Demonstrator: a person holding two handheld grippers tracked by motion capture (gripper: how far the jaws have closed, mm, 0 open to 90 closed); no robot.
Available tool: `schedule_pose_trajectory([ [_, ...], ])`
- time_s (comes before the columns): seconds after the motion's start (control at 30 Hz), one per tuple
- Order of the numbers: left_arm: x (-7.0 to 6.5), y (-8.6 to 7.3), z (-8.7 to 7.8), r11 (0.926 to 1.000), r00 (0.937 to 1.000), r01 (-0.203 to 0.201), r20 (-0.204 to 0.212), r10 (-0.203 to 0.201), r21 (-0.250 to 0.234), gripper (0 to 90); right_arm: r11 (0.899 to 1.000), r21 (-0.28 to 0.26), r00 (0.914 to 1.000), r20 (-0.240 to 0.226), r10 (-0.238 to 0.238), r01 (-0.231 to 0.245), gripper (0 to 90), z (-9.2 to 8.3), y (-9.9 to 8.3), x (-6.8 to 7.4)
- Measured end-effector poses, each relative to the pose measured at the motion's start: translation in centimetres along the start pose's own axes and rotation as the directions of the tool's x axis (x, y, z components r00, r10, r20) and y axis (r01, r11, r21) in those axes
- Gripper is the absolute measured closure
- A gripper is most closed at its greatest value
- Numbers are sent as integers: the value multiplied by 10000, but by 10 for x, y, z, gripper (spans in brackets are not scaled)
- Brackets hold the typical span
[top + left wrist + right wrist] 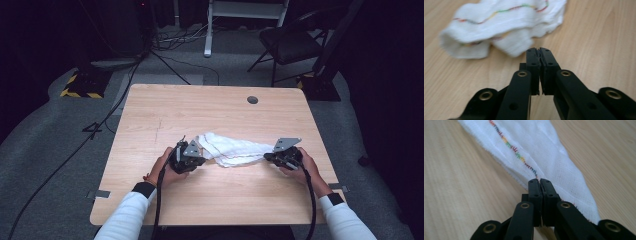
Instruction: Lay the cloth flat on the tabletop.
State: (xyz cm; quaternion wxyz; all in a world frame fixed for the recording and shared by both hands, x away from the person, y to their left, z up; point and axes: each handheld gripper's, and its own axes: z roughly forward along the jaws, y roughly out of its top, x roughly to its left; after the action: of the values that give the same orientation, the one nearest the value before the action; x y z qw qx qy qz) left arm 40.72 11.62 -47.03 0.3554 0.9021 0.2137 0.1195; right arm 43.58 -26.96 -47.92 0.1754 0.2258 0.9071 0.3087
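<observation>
The wooden table takes up the middle of the high view, and the white cloth lies on it a little nearer than its centre, between the person's two hands. The cloth is bunched into a long shape whose axis runs left to right, slightly tilted: the thicker, folded end sits to the left and a touch farther off, and the cloth narrows to a point at the right, nearer end. A thin multicoloured stitched line runs along its length.

The right gripper is at that pointed right end. In the right gripper view its jaws stand pressed together with the tapered cloth edge running under and into them, so it appears to have the corner pinched; the cloth stretches away from the fingertips toward the left and far side.

The left gripper is just beside the thick left end. In the left gripper view its jaws are closed against each other with nothing visibly between them; the rolled folds lie just beyond and to the left of the fingertips, apart from them by a strip of bare table.

As I judge it, the coming move turns on that gap: the left jaws need to part and reach into the near fold, while the right hand keeps its corner.
</observation>
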Motion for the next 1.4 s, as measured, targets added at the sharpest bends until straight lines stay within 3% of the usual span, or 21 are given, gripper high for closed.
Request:
schedule_pose_trajectory([
  [0.03,4,-1,-1,9997,9997,202,-167,-203,-98,798,9998,-75,9997,151,169,-168,815,-2,-3,-5],
  [0.1,11,-1,-1,9988,9987,393,-317,-403,-305,765,9994,-216,9993,237,275,-270,787,-3,-3,-6],
  [0.13,11,-1,-1,9988,9987,393,-317,-403,-305,733,9991,-340,9993,242,276,-268,774,-4,-1,-5],
  [0.17,13,0,0,9988,9977,325,-588,-347,-376,733,9991,-340,9993,242,276,-268,774,-4,-1,-5],
  [0.2,15,1,1,9990,9964,302,-782,-328,-339,671,9987,-440,9994,231,250,-240,762,-4,1,-4],
  [0.23,19,2,2,9987,9977,405,-540,-421,-311,640,9984,-549,9996,231,168,-155,748,-4,3,-1],
  [0.3,28,4,3,9955,9944,629,-809,-686,-704,594,9950,-996,10000,-50,56,-61,736,-4,13,7],
  [0.4,38,8,8,9939,9925,885,-792,-936,-660,533,9902,-1386,9986,-456,-251,186,727,1,24,19],
  [0.5,43,9,13,9931,9896,949,-1021,-1017,-689,495,9886,-1444,9959,-731,-540,430,719,8,32,29],
  [0.53,49,10,20,9936,9882,1023,-1095,-1070,-476,455,9866,-1498,9915,-1028,-799,639,703,16,40,39],
  [0.67,57,11,32,9924,9849,1168,-1237,-1209,-399,384,9842,-1340,9818,-1345,-1340,1160,685,35,56,58],
  [0.83,65,11,43,9905,9849,1366,-1048,-1377,-179,381,9836,-1115,9761,-1495,-1575,1416,662,55,70,68],
  [0.97,69,11,47,9880,9832,1542,-966,-1546,-119,416,9877,-1071,9806,-1474,-1295,1143,665,64,76,67],
  [1.1,70,10,51,9884,9865,1517,-624,-1512,22,491,9894,-1036,9815,-1522,-1164,1013,670,67,78,65],
  [1.13,70,10,51,9888,9877,1491,-483,-1489,17,590,9899,-917,9802,-1566,-1212,1078,730,66,79,65],
  [1.23,69,11,50,9908,9902,1354,-346,-1351,66,715,9917,-783,9824,-1488,-1127,1019,826,65,80,65],
  [1.4,69,12,45,9930,9925,1182,-304,-1181,17,837,9900,-799,9817,-1422,-1264,1159,861,57,81,63],
])
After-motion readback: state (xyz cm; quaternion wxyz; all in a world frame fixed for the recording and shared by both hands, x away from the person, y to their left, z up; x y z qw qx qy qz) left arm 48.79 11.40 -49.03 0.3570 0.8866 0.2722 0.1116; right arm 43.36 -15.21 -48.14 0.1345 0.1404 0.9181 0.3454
